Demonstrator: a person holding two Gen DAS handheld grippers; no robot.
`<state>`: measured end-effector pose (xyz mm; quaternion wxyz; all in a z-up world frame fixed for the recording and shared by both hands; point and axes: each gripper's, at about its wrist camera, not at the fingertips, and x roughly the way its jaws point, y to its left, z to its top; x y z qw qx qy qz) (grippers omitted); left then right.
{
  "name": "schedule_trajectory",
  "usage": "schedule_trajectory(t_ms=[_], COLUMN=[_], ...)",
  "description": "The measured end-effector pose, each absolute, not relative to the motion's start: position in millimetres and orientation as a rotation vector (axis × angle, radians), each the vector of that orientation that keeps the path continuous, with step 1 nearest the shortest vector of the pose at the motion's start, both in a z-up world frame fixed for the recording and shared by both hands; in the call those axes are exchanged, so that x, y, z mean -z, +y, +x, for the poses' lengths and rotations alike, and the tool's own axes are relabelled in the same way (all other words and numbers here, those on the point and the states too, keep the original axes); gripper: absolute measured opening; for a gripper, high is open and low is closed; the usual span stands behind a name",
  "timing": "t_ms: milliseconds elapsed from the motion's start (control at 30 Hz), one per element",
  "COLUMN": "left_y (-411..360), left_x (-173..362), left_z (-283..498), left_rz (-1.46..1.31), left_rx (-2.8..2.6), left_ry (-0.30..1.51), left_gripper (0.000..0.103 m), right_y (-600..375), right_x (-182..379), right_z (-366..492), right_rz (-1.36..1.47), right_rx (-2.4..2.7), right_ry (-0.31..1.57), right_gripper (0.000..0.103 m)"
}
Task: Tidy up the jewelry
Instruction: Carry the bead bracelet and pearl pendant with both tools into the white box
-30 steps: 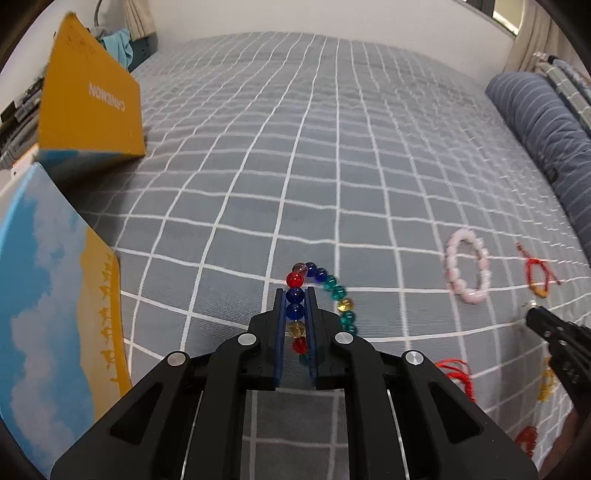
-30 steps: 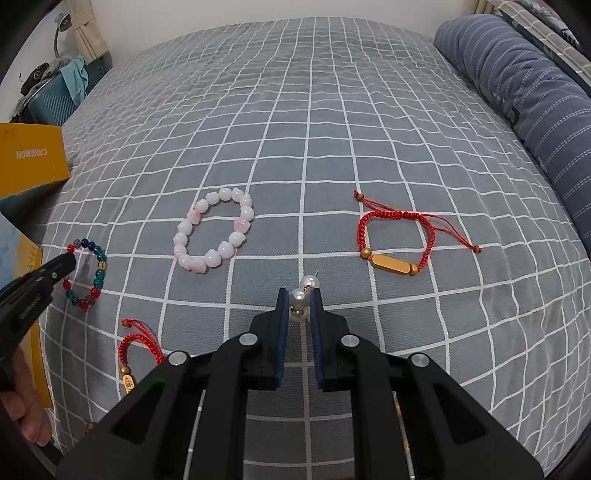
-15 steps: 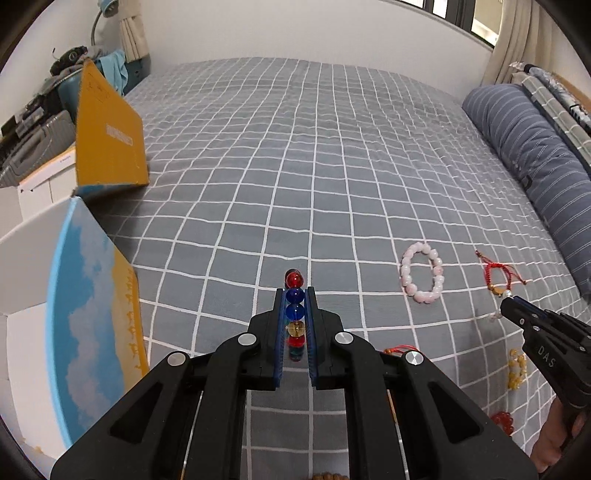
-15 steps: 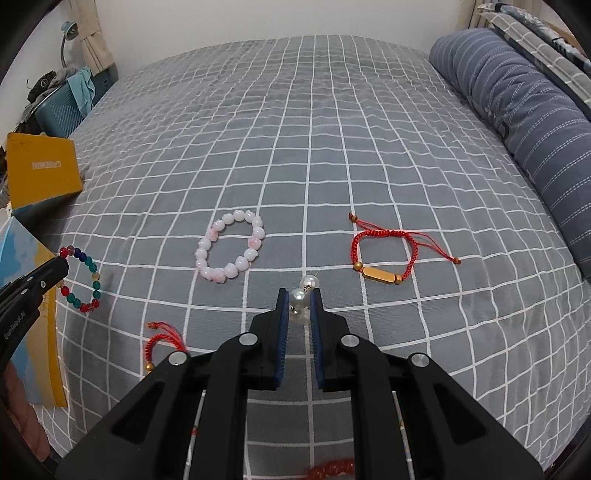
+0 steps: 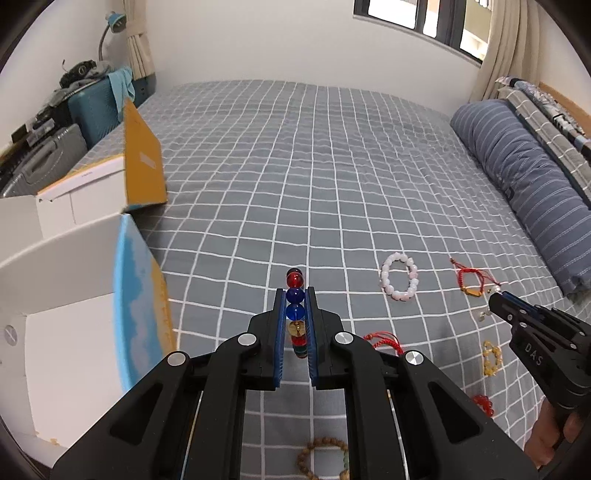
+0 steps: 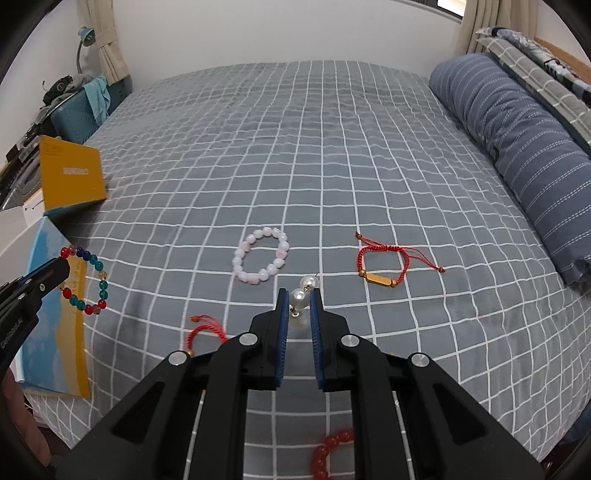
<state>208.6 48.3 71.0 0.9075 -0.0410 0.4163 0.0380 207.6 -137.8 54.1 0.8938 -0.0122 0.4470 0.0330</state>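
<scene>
Above bedspread (image 5: 332, 177), bead bracelet (image 5: 295, 314) clamped inside left hand-held gripper (image 5: 294, 306)

A home bedroom: a bed (image 6: 332, 147) under a grey checked cover, a striped bolster pillow (image 6: 517, 140), a curtained window (image 5: 424, 18), and a suitcase (image 5: 92, 107) beside it.

A wide bed covered in a grey sheet with a white grid pattern (image 5: 314, 155) is seen filling most of both views, with a long blue white-striped bolster pillow (image 6: 517, 147) laid along its right edge beside folded grey checked bedding (image 6: 535, 70). Plain white walls (image 5: 258, 40) are seen behind it, with a dark-framed window (image 5: 417, 14) and beige curtains (image 5: 506, 44) at upper right letting in daylight. At far left a teal suitcase draped with a light blue cloth (image 5: 99, 107), a grey hard case (image 5: 48, 162) and a blue gooseneck lamp (image 6: 83, 40) are stacked against the wall.
</scene>
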Motion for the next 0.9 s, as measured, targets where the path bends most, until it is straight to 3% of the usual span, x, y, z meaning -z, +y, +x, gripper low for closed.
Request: schedule_trajectory(t_ms=[900], left_y=[155.6], left_x=[-131.8], left_z=[99.1], left_rz=[-0.159], left_rx=[-0.203], left_ry=[0.747], left_gripper=[0.009], right_y=[1.6], right_x=[-110.7], right_z=[146.7], right_rz=[-0.111], right_rx=[-0.248], right_ry=[0.812], right_gripper=[0.011])
